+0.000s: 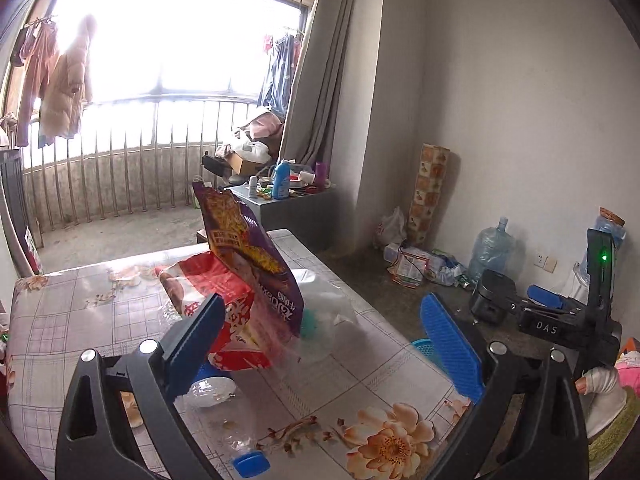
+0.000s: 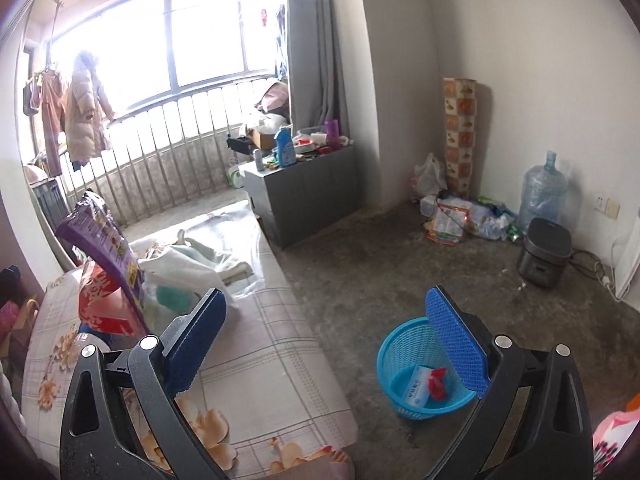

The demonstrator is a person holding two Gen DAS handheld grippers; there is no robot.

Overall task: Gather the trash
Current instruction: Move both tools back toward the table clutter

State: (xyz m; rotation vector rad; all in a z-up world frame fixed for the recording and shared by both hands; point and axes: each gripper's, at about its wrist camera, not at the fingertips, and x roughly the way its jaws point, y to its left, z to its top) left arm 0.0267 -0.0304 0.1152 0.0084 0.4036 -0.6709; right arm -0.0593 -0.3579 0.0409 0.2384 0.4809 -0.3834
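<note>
Left gripper: blue-padded jaws spread wide, nothing between the pads; poised over a table covered in a floral, grid-patterned cloth.

Items on the table, left to right in the left wrist view:
- Clear plastic bottle with a blue cap, lying on its side just behind the left finger.
- Red snack bag, crumpled, with a purple snack bag propped upright against it.
- Clear plastic wrapping with something green inside, just to the right of the purple bag.

Right gripper: jaws likewise wide apart and empty, held over the table's right edge and the concrete floor. In the left wrist view it also shows as a black unit at the far right, beside the table.

Items in the right wrist view, left to right:
- Purple bag and red bag at the table's left side, with a pale plastic bag beside them.
- Grey cabinet beyond the table, its top crowded with bottles, including a blue one.
- Blue mesh wastebasket on the floor beside the table, partly behind the right finger; holds a white carton and a red wrapper.
- Litter pile against the far wall, next to a tall patterned roll.
- Large water jug and a dark rice cooker near the wall.
</note>
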